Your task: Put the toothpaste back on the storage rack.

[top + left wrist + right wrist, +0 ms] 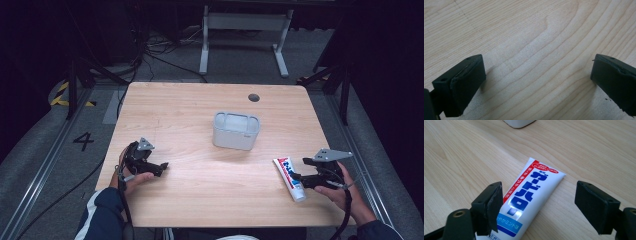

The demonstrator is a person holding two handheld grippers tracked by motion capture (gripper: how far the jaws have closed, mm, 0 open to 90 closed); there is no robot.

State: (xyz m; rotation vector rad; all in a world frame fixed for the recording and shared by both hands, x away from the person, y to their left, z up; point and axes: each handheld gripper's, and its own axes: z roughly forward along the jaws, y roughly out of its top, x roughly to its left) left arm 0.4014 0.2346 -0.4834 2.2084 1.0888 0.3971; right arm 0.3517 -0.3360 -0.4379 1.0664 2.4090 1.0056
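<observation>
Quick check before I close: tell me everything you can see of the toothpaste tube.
The toothpaste tube is white soft-looking plastic with a red band along one edge, large blue lettering and a light-blue panel toward its cap end. It lies flat on the wooden table, near the front right, flat crimped end pointing toward the grey container and well apart from it. The right claw straddles it, jaws open, one pad at its edge.

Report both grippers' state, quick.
Left gripper: open, nothing between its jaws, over bare table.
Right gripper: open, jaws either side of the toothpaste tube, not closed on it.
</observation>
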